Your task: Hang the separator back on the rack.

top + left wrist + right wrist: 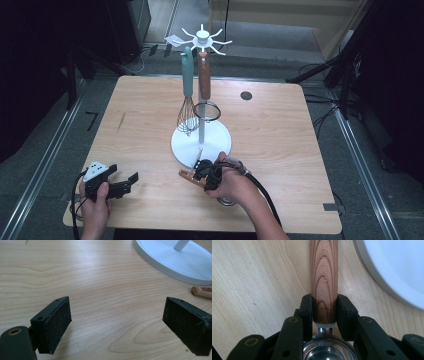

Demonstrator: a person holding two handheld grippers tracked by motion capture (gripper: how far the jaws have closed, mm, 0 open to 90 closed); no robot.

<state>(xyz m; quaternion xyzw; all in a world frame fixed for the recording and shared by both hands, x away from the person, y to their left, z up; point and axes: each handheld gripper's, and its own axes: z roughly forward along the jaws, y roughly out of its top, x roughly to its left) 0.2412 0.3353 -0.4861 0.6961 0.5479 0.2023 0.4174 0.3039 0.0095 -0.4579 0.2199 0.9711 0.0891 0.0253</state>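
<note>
Beside white stand base [187, 150]: right hand-held gripper [324, 312] pinches wooden handle [324, 277] near metal end. Stiff, smooth, probably slippery. Left hand-held gripper [115, 325] spread, empty.

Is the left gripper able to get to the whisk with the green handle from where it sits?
Probably yes. The left gripper is open and holds nothing, and bare table lies between it and the whisk, which hangs on the near-left side of the white stand. The right gripper, shut on a wooden-handled utensil, stays to the side.
</note>
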